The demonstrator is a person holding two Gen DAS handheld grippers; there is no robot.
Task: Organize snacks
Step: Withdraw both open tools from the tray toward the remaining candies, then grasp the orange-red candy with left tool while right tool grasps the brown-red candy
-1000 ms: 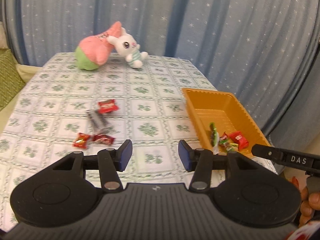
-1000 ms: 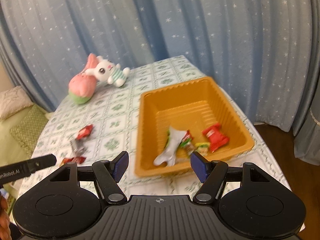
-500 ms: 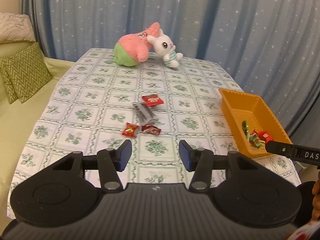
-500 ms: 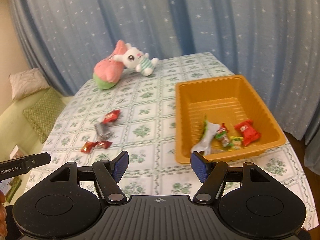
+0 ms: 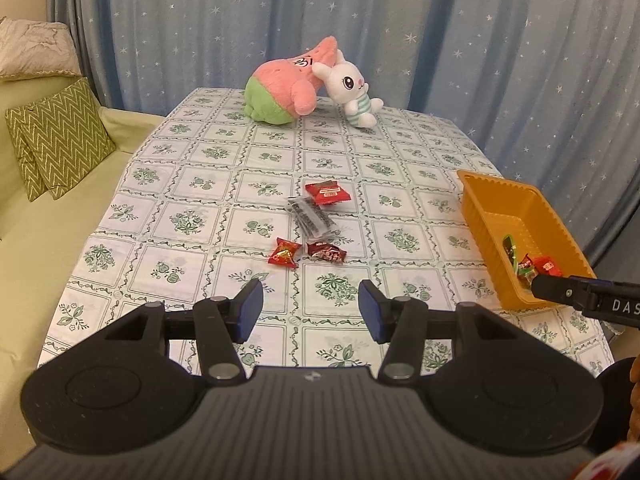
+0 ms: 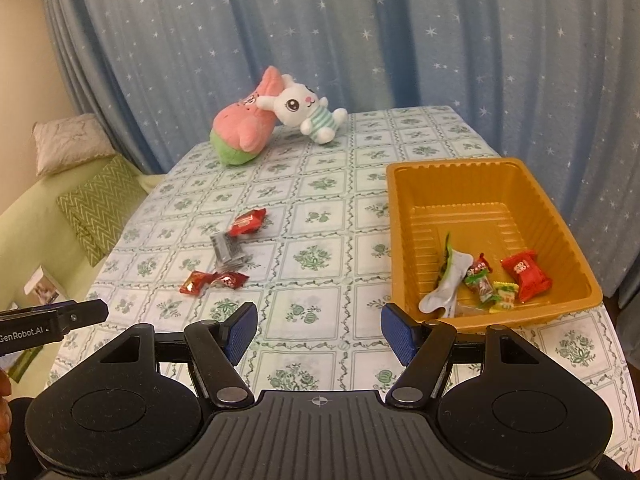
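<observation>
While four snacks [image 5: 316, 222] lie outside the orange tray [image 6: 560, 220], both hand-held grippers [image 5: 311, 310] [image 6: 318, 330] gape empty.

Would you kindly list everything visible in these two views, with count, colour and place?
tray: 1, orange, table's right side
snacks in tray: about five, red, green, white, at its near end
snacks on table: 4, three red, one grey, mid-table
plush toys: 2, pink-green and white, far edge
table: 1, green-patterned cloth
cushions: 2 green zigzag, left couch
curtain: blue, starred, behind
left gripper: open, empty
right gripper: open, empty
</observation>
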